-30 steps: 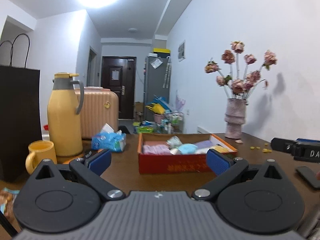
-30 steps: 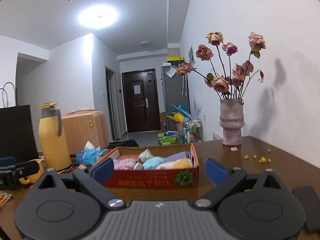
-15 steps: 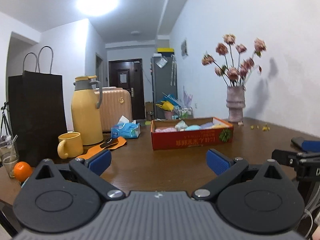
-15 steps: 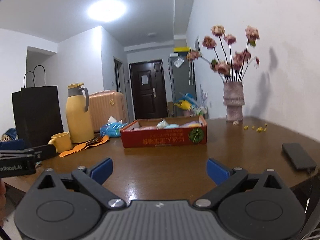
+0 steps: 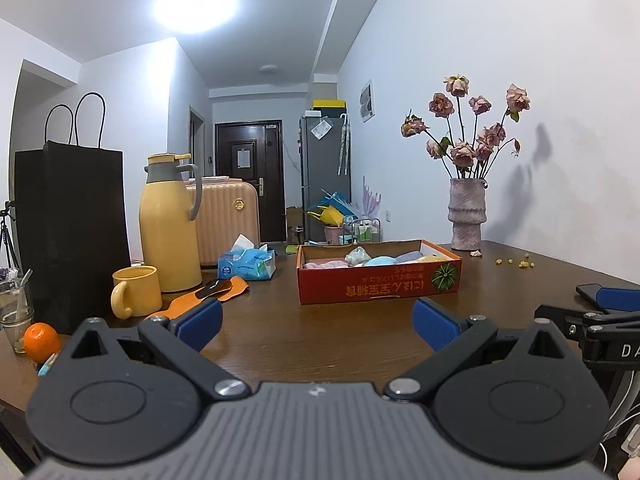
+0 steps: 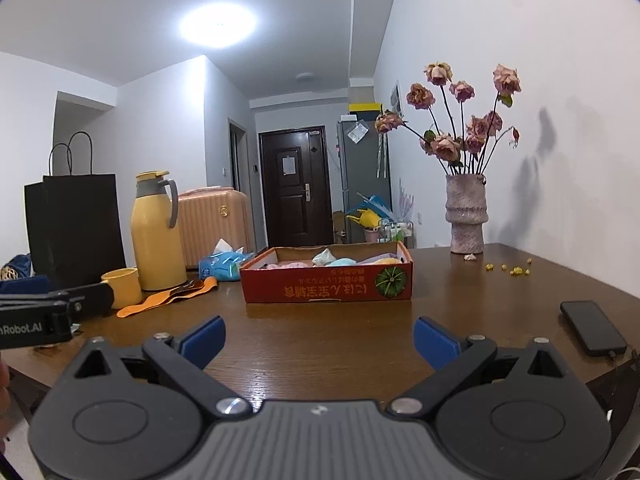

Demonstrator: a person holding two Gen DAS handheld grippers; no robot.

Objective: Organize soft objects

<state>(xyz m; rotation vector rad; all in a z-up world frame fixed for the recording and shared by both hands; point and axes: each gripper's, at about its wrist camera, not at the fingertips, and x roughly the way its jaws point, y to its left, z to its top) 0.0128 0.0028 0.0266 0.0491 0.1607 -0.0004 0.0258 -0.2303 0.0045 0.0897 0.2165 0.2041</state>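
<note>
Brown wooden surface point(image 5: 320, 344) across the lower half of both views. Tall black paper bag point(image 5: 72, 232) at left of frame, yellow thermos point(image 5: 170, 224) just right of it, yellow mug point(image 5: 136, 290) in front. Vase of dried roses point(image 5: 467, 216) at right, against the wall.

Red cardboard box point(image 5: 378, 284) near centre of frame, long axis running left to right, broad printed side toward both cameras. Soft objects point(image 5: 380, 261) packed inside in a row: pink at left, then pale grey-green, blue, lilac, yellow. None seen loose outside the box.

Blue tissue pack point(image 5: 247, 265) left of the box; orange strap point(image 5: 200, 298) lying flat below it. Dark phone point(image 6: 592, 326) at lower right of the right wrist view. Orange fruit point(image 5: 41, 342) at lower left of the left wrist view.

Left claw point(image 5: 318, 326) spread wide, nothing between the pads. Right claw point(image 6: 318, 334) likewise released, empty. Both held low and level over the near edge, pointed straight ahead at the box, well apart from it, with bare wood between. Box sits almost dead ahead of each; neither clearly nearer. Judged: sorting looks complete, or a fresh reach forward toward the box is due.
</note>
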